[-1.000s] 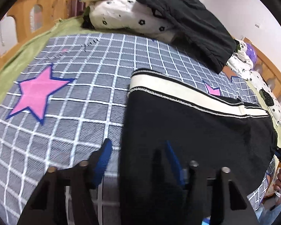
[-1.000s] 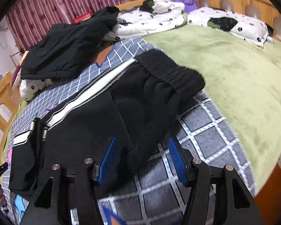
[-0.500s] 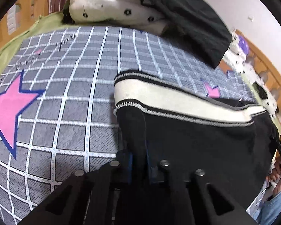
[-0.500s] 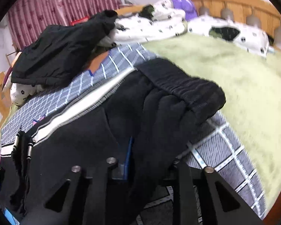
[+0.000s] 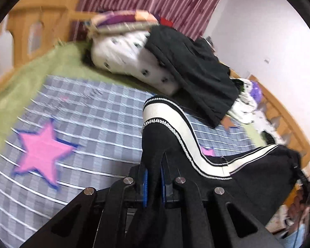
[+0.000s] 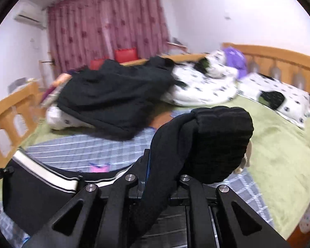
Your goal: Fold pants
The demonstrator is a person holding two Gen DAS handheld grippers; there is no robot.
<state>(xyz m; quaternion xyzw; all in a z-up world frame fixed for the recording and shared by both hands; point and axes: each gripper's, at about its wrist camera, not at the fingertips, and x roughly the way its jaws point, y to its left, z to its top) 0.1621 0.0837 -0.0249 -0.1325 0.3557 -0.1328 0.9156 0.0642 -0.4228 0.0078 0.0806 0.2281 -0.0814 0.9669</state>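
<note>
One pair of pants (image 5: 248,186), held off the checked blanket (image 5: 97,119) between my two grippers: my left gripper (image 5: 154,178) pinches the cuff end, my right gripper (image 6: 161,177) the waistband end, long axis running between them.

We look out from each wrist, low and close over the bed (image 5: 97,111), facing the curtain (image 6: 105,31). Both views share the black jacket (image 5: 194,70).
</note>
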